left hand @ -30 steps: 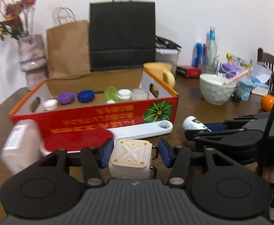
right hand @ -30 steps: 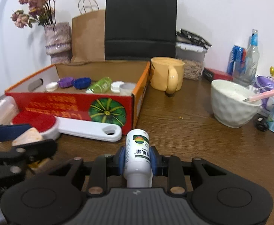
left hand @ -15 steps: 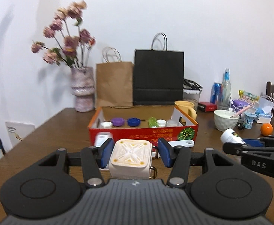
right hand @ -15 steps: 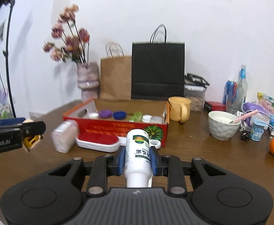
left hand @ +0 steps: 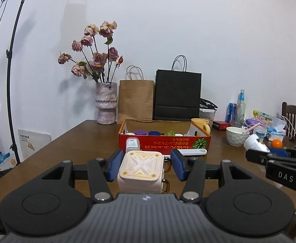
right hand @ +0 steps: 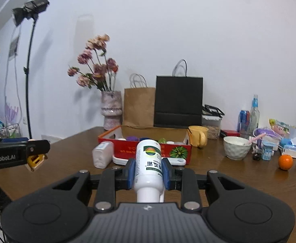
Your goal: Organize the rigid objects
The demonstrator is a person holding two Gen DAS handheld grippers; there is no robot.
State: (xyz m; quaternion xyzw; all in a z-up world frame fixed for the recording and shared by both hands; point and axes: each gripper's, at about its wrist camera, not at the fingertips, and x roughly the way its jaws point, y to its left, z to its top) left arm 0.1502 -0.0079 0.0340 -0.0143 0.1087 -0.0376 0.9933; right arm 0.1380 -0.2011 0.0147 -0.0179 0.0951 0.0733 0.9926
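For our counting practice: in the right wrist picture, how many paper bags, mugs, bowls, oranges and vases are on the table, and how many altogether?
Paper bags: 2 (brown bag, black bag)
Mugs: 1 (yellow mug)
Bowls: 1 (white bowl)
Oranges: 1 (orange)
Vases: 1 (vase)
Total: 6

Left gripper (left hand: 144, 165) clamped, right gripper (right hand: 148, 172) clamped, both pointing nearly level
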